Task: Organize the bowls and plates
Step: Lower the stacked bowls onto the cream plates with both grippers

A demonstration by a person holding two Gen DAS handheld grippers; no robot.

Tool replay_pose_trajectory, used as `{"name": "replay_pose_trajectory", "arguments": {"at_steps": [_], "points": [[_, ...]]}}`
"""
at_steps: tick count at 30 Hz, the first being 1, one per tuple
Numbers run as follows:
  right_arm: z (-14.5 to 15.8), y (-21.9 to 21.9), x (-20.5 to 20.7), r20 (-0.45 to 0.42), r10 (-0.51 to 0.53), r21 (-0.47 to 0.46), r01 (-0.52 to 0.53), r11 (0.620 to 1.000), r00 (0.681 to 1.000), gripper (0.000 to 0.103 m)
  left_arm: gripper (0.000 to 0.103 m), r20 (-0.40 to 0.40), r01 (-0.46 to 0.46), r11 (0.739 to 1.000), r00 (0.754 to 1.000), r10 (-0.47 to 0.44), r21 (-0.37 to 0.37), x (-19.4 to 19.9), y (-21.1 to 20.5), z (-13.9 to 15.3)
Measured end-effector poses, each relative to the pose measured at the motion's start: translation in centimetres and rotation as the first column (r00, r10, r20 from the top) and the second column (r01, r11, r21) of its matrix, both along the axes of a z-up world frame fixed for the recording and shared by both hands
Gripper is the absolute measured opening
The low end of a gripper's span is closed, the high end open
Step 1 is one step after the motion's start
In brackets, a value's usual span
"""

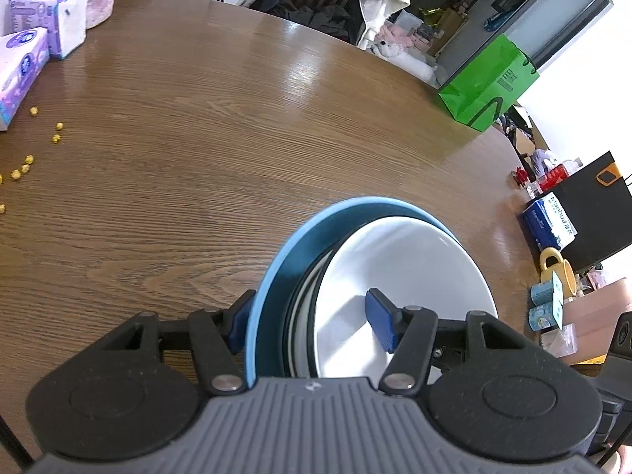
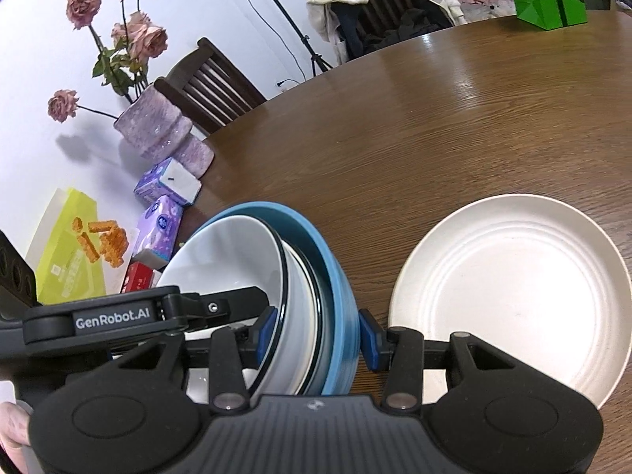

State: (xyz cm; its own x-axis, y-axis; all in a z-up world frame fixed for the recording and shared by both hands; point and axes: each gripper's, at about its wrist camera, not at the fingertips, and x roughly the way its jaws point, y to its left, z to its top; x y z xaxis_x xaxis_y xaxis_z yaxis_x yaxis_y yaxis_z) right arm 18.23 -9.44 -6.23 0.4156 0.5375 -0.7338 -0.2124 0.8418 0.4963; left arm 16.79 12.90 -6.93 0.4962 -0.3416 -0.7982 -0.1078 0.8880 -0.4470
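Mostly bare wooden table (image 1: 197, 138), cluttered room

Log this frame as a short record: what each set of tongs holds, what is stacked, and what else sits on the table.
left tongs: shut on the stack's rim
right tongs: shut on the stack's opposite rim
stack: white bowl nested inside blue bowl, with other dishes between
stack pose: tilted
loose dish: cream plate flat on the wooden table, beside the stack
clutter: tissue packs, green bag
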Motion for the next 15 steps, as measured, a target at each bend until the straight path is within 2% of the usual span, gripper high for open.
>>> {"name": "replay_pose_trajectory", "arguments": {"at_steps": [15], "points": [[0.0,-3.2,0.1,-0.002,-0.043,-0.006,0.043,0.999,0.999,0.042,0.06,-0.002,0.04,0.999,0.999,-0.04,-0.005,0.9,-3.1,-0.1]]}}
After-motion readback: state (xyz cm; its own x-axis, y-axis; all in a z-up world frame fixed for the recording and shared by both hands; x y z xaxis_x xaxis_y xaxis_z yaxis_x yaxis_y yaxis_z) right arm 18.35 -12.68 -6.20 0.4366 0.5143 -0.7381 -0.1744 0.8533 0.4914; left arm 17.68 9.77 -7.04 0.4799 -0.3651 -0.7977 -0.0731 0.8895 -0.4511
